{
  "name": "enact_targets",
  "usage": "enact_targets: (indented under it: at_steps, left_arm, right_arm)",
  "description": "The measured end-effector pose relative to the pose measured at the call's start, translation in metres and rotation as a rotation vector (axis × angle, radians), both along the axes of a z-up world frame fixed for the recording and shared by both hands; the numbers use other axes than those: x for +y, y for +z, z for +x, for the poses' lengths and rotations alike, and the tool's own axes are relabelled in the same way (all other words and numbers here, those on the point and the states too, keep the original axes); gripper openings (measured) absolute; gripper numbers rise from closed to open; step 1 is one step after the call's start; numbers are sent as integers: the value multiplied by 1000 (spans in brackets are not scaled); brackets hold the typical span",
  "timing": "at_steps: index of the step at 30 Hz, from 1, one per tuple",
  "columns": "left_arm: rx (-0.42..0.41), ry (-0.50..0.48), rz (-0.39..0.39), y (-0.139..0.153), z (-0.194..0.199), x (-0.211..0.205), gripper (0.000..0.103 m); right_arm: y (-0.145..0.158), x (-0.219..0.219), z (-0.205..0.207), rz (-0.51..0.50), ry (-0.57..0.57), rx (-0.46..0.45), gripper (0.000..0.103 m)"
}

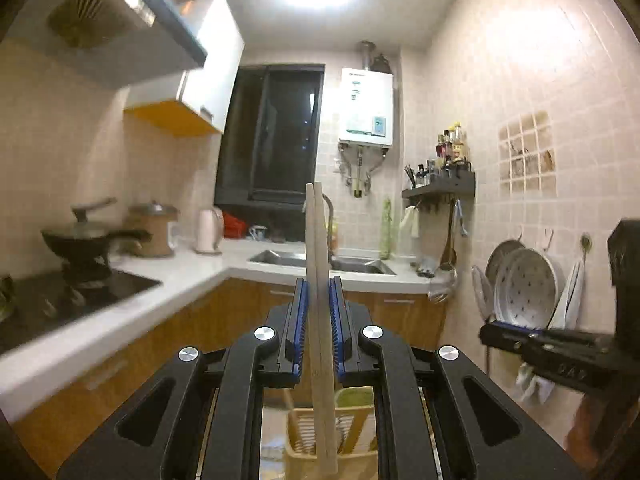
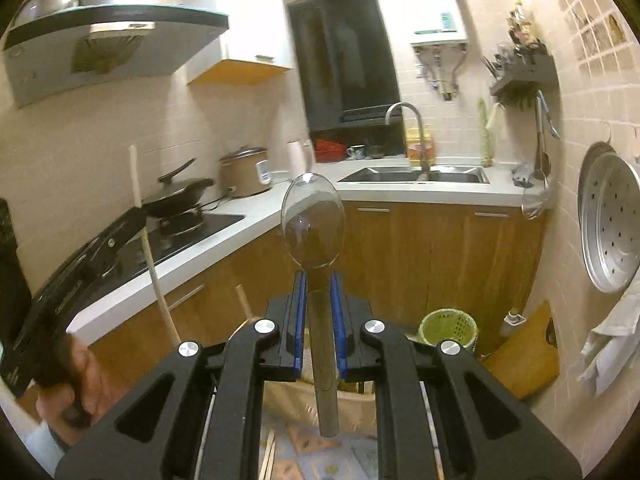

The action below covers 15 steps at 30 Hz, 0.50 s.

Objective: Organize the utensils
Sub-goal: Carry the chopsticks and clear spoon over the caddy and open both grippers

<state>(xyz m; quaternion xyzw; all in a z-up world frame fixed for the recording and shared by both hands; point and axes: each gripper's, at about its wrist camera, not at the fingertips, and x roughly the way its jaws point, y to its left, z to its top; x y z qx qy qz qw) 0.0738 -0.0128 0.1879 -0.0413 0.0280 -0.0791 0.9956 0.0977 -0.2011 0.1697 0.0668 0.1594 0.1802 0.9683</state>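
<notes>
My left gripper (image 1: 319, 292) is shut on a pair of pale wooden chopsticks (image 1: 316, 240) that stand upright between its blue pads, held level in the air. In the right wrist view my right gripper (image 2: 319, 288) is shut on the handle of a shiny metal spoon (image 2: 313, 226), bowl up. The left gripper (image 2: 138, 216) with its chopsticks (image 2: 154, 276) shows at the left of the right wrist view, with a hand under it. The right gripper (image 1: 490, 330) shows at the right edge of the left wrist view. A cream slatted basket (image 1: 300, 436) sits below.
An L-shaped white counter (image 2: 256, 208) carries a hob with a black wok (image 2: 180, 198), a rice cooker (image 2: 244, 172) and a steel sink (image 2: 416, 174). On the right wall hang steamer trays (image 2: 608, 220) and ladles. A green bin (image 2: 448, 328) stands on the floor.
</notes>
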Motion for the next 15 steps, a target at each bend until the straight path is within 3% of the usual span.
enact_targets:
  at_steps: [8,15]
  left_arm:
    - [6,48,-27,-30,42,3,9]
    - [3,86,20,-51,63,-6,9]
  right_arm:
    - [-32,6,51,-15,-70,13,10]
    - [-68,5,72,10,-144,31,10]
